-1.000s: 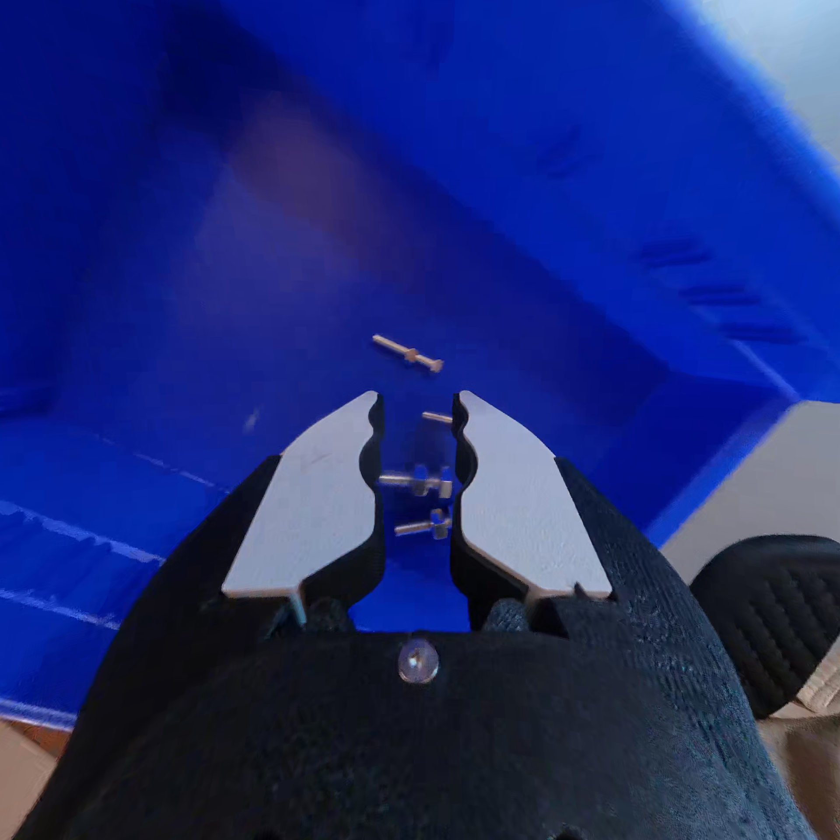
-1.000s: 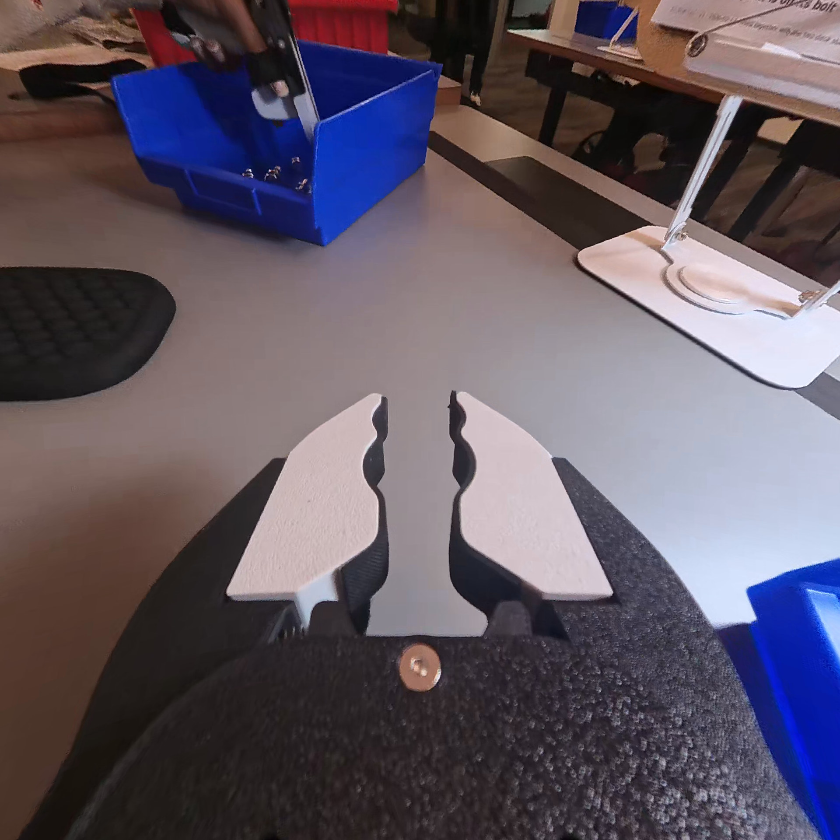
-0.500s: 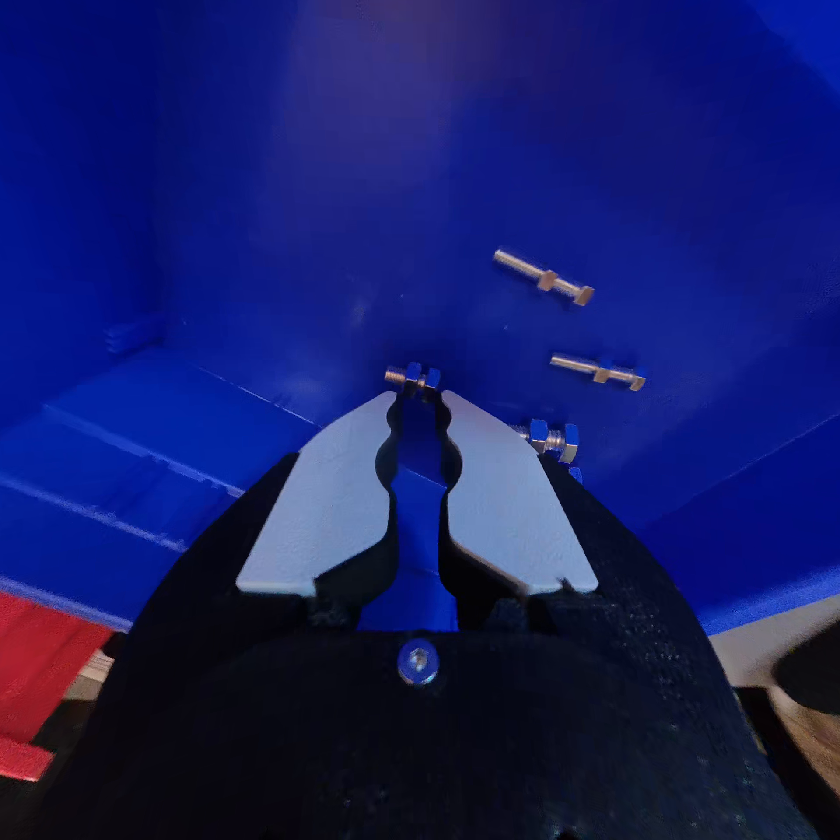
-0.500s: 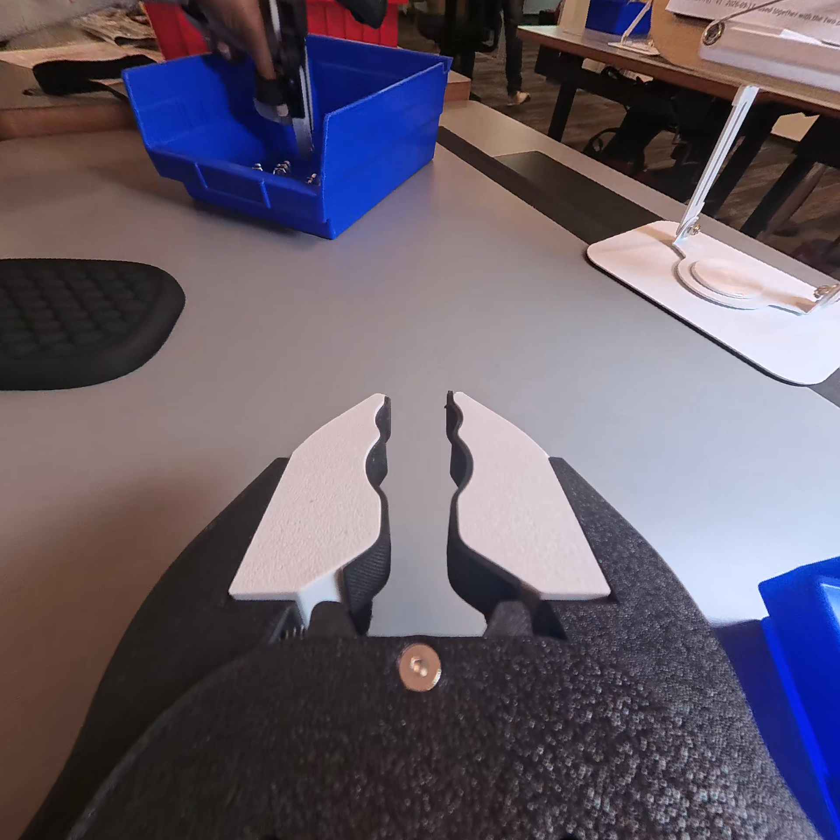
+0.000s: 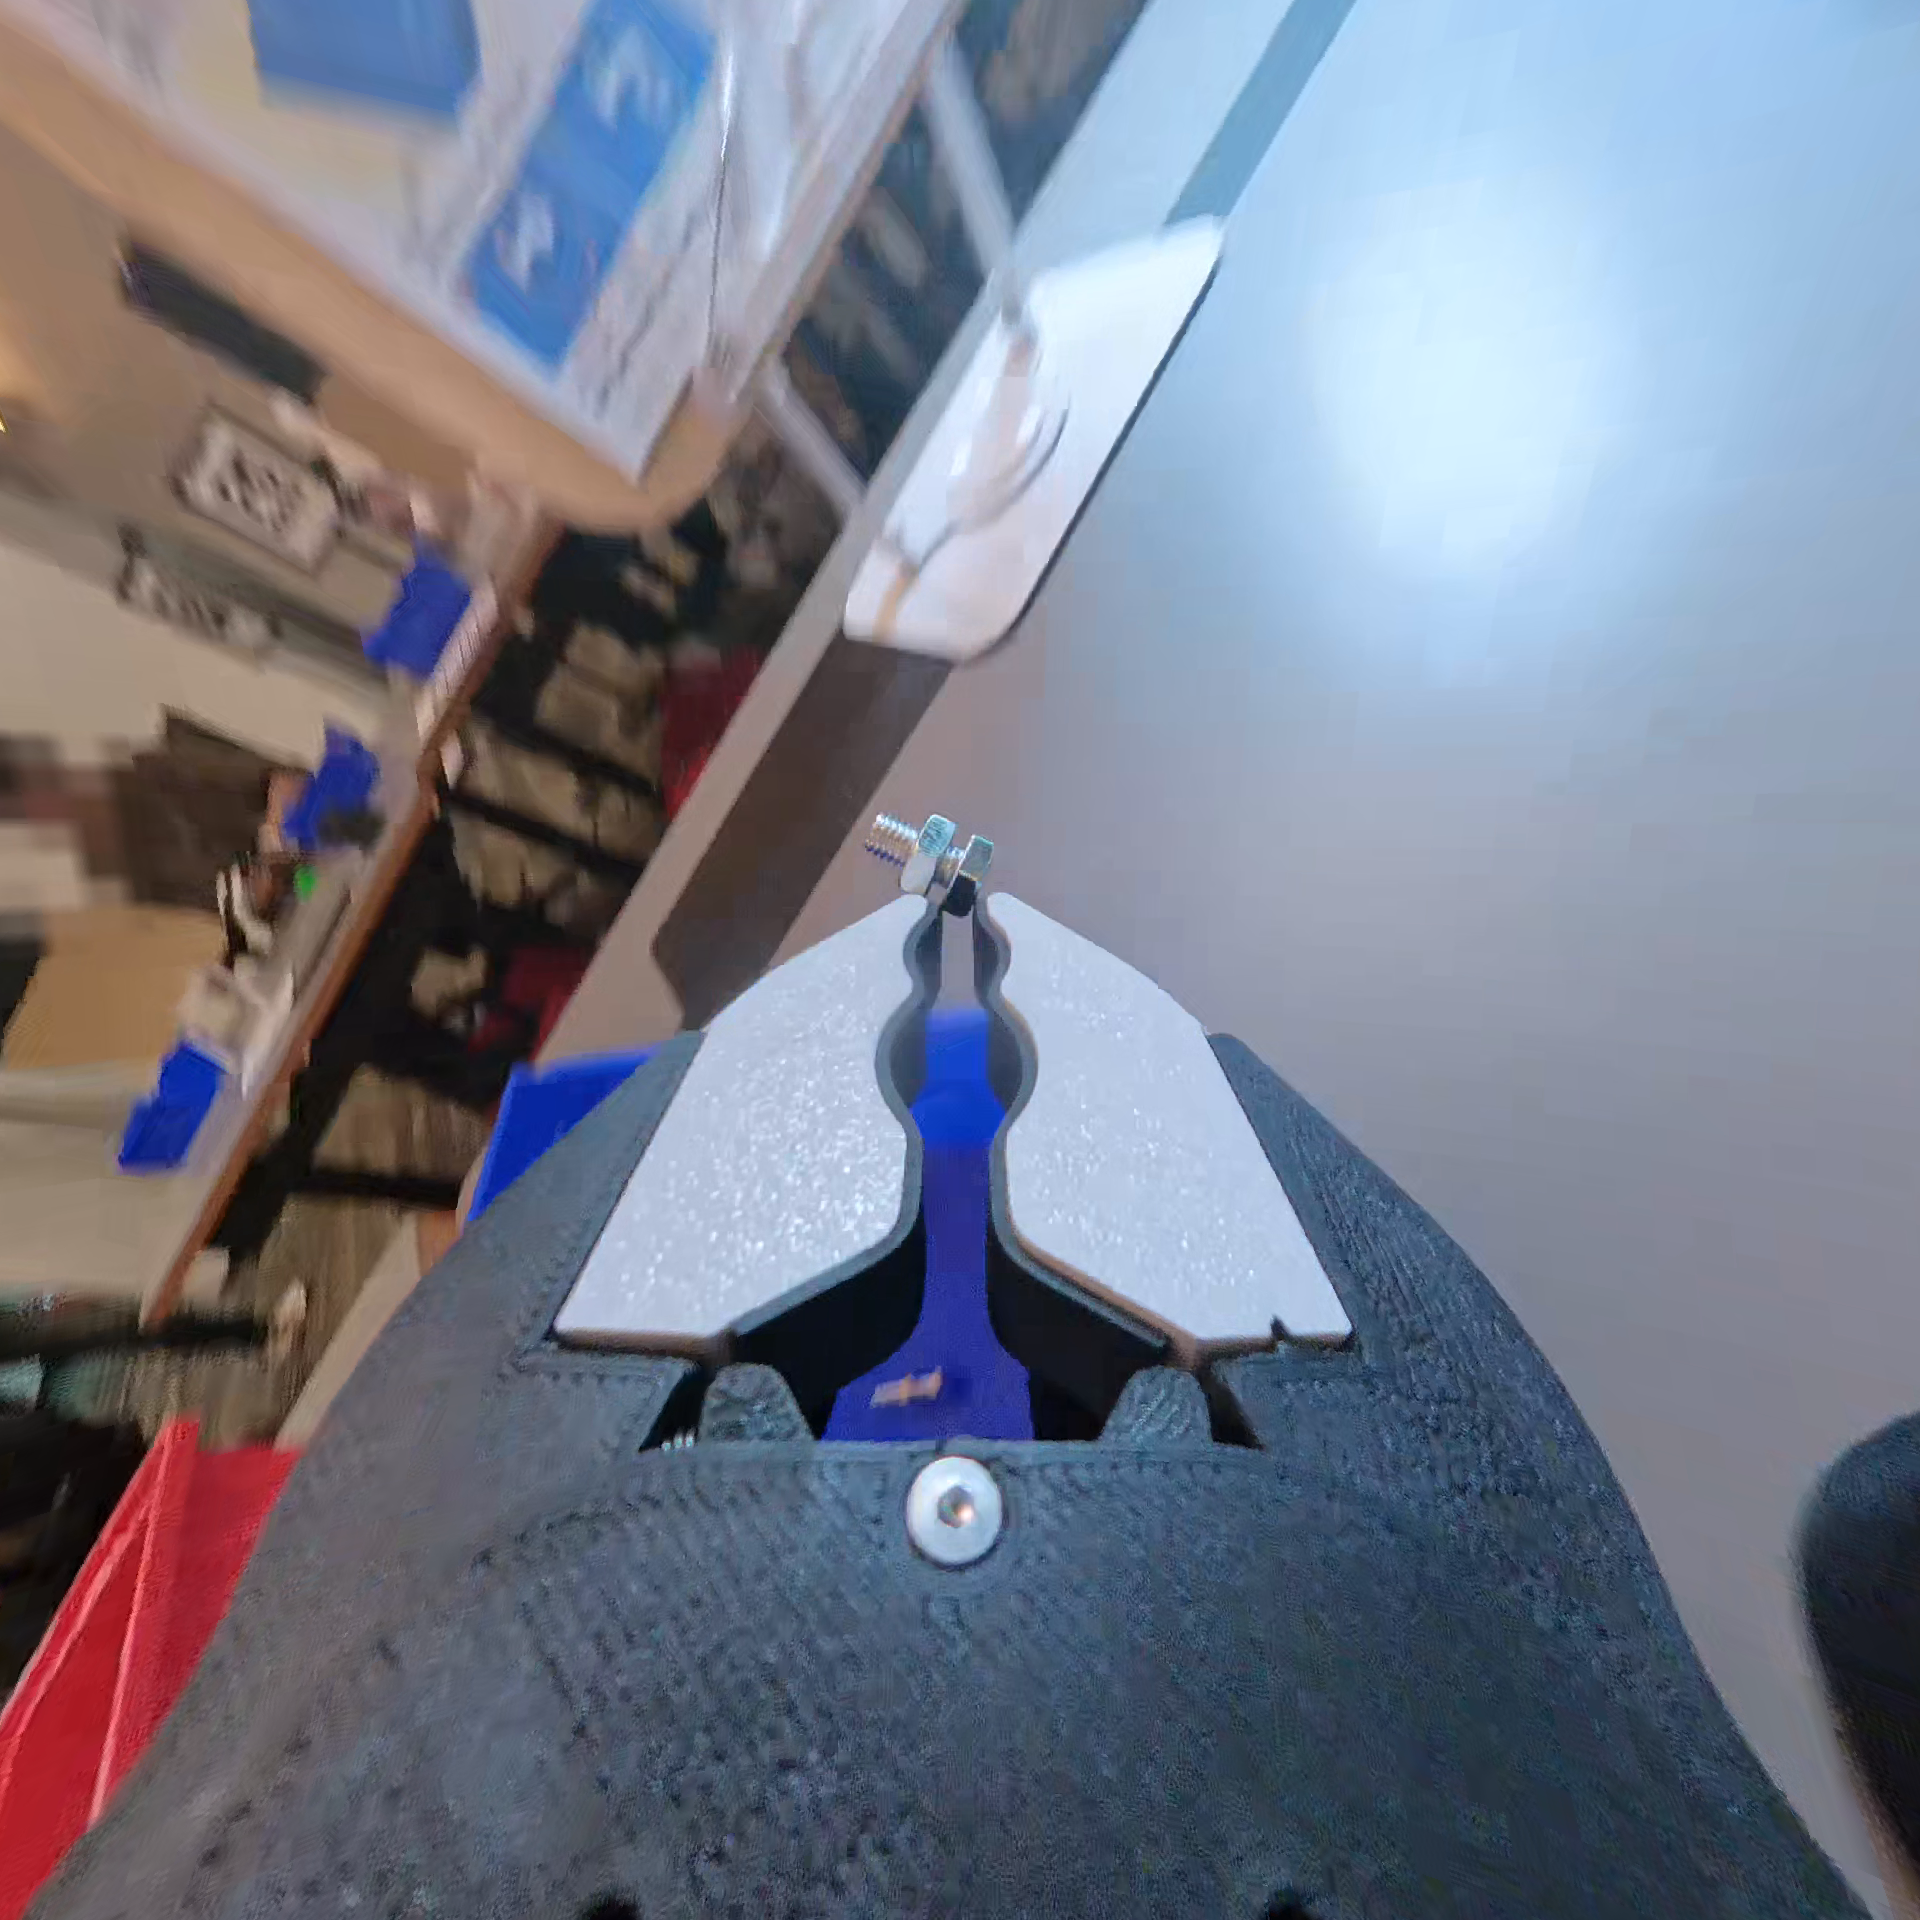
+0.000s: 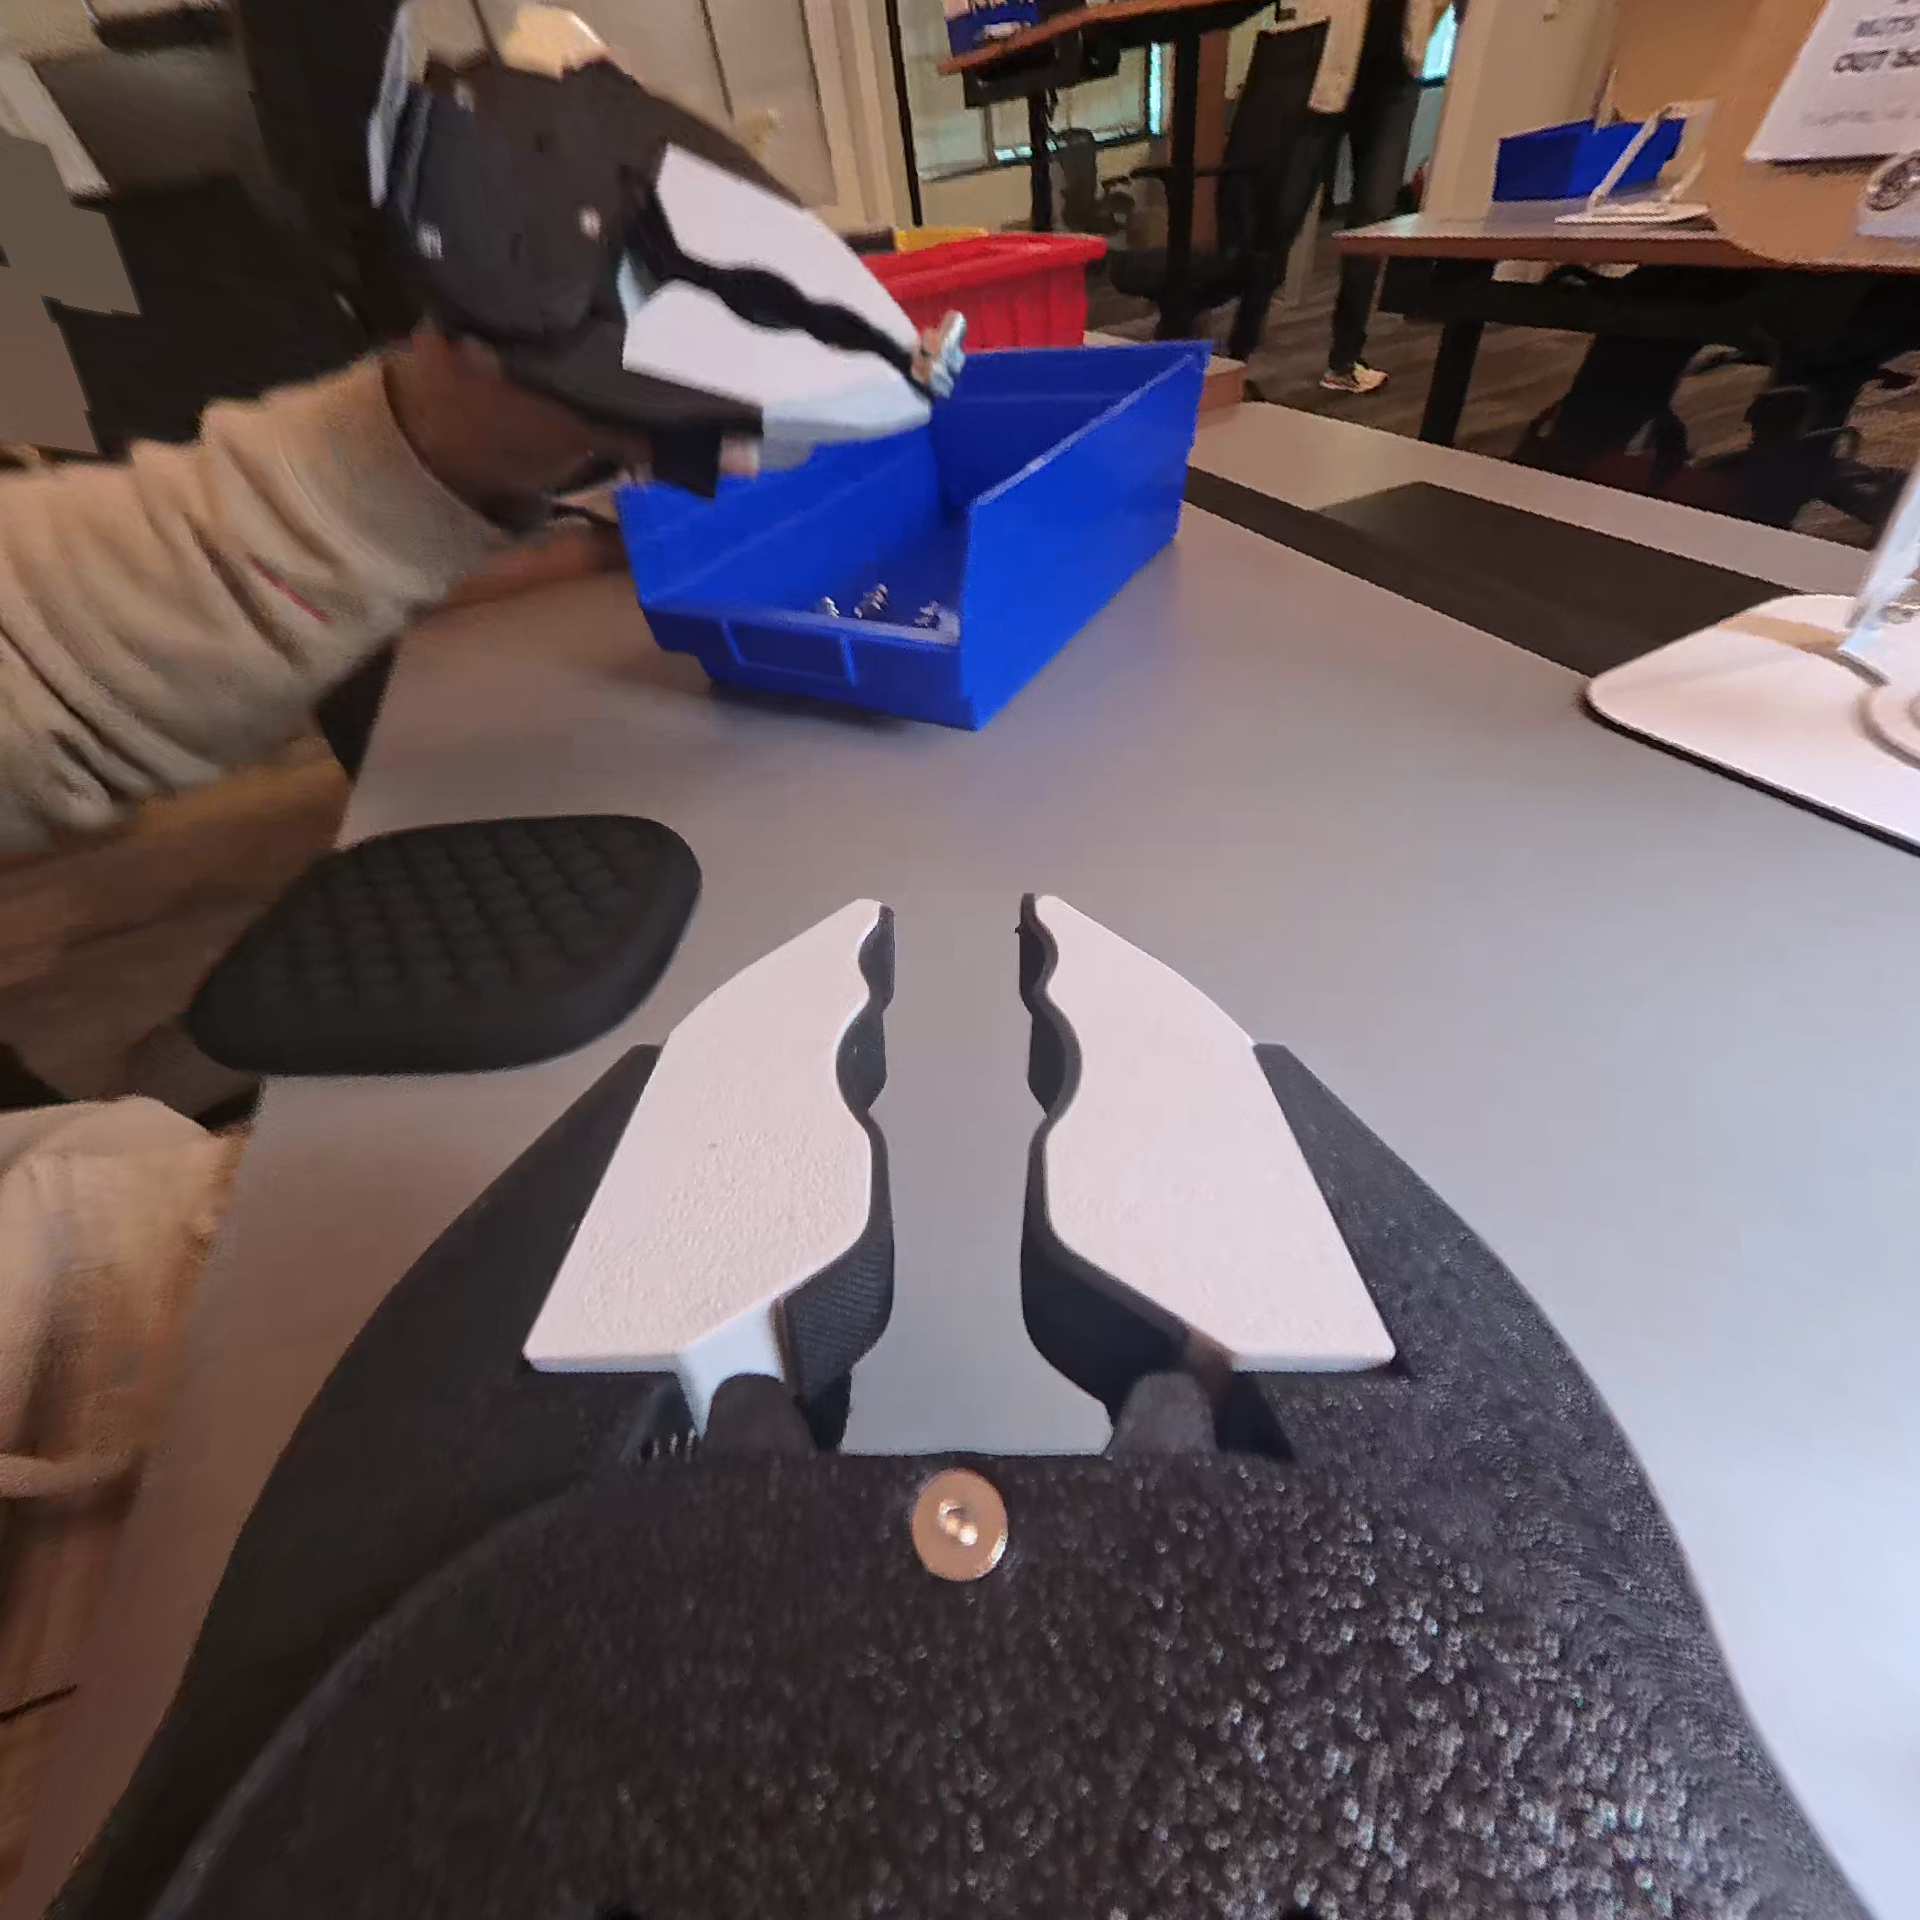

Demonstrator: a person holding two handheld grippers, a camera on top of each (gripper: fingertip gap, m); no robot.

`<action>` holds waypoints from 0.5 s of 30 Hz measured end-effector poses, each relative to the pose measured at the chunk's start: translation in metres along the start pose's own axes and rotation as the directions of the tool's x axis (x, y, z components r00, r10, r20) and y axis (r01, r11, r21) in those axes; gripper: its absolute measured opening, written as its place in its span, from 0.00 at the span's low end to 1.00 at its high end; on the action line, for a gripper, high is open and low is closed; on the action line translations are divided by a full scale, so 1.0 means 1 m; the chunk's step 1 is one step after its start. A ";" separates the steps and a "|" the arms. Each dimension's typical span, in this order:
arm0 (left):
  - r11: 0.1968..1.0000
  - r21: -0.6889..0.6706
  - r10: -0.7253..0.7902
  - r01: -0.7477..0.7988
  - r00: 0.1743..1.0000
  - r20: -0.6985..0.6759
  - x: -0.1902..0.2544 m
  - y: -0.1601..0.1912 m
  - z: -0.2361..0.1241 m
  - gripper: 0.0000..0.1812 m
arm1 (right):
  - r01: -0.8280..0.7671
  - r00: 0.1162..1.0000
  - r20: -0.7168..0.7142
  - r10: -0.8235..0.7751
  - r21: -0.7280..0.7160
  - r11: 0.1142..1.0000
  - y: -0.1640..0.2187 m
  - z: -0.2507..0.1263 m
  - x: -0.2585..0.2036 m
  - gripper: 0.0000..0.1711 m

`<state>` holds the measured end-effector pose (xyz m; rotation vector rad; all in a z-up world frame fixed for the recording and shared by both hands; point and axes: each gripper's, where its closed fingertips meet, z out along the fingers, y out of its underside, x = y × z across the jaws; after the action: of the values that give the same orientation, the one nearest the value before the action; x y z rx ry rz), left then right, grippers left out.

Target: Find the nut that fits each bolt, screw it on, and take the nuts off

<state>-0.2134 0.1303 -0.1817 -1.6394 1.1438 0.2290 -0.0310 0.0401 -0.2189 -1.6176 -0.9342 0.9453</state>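
My left gripper (image 5: pixel 954 902) is shut on a short silver bolt with a nut on it (image 5: pixel 932 852), pinched at its head by the fingertips and held up in the air. In the right wrist view the left gripper (image 6: pixel 920 369) holds that bolt (image 6: pixel 940 351) above the blue bin (image 6: pixel 1049 520). Several more bolts with nuts (image 6: pixel 878 603) lie on the bin's floor. My right gripper (image 6: pixel 954 920) is open and empty, low over the grey table (image 6: pixel 1299 883).
A black textured pad (image 6: pixel 457 940) lies left of my right gripper. A white stand base (image 6: pixel 1766 717) sits at the table's right edge. A red bin (image 6: pixel 997 275) stands behind the blue one. A person's sleeve (image 6: pixel 208 613) reaches in from the left. My hands' fingertips stand some 20 cm from each other.
My left gripper closed on a short bolt in the blue bin and lifted it up out of the bin, tilting sideways. My right gripper stayed open over the table.
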 end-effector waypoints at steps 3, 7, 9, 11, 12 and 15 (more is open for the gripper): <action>0.976 0.209 0.062 -0.063 0.998 0.012 0.048 -0.053 -0.012 0.03 | -0.094 0.990 0.109 0.087 0.060 0.994 -0.013 0.009 -0.021 0.15; 0.907 0.396 0.144 -0.142 0.989 0.025 0.102 -0.104 -0.021 0.03 | -0.225 0.951 0.249 0.185 0.144 0.964 -0.033 0.013 -0.038 0.20; 0.876 0.450 0.180 -0.171 0.983 0.022 0.122 -0.119 -0.023 0.03 | -0.271 0.932 0.297 0.210 0.182 0.945 -0.041 0.010 -0.041 0.20; 0.848 0.491 0.213 -0.199 0.977 0.028 0.137 -0.129 -0.025 0.03 | -0.278 0.925 0.317 0.209 0.190 0.942 -0.042 0.008 -0.042 0.18; 0.840 0.504 0.221 -0.203 0.975 0.024 0.142 -0.132 -0.025 0.03 | -0.275 0.924 0.321 0.206 0.186 0.943 -0.041 0.007 -0.043 0.15; 0.826 0.527 0.225 -0.200 0.974 0.017 0.148 -0.134 -0.023 0.03 | -0.263 0.926 0.323 0.194 0.186 0.947 -0.039 0.004 -0.041 0.12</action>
<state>-0.0433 0.0244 -0.1817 -1.0344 1.2891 0.0101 -0.0554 0.0121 -0.1764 -1.4308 -0.8125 1.4411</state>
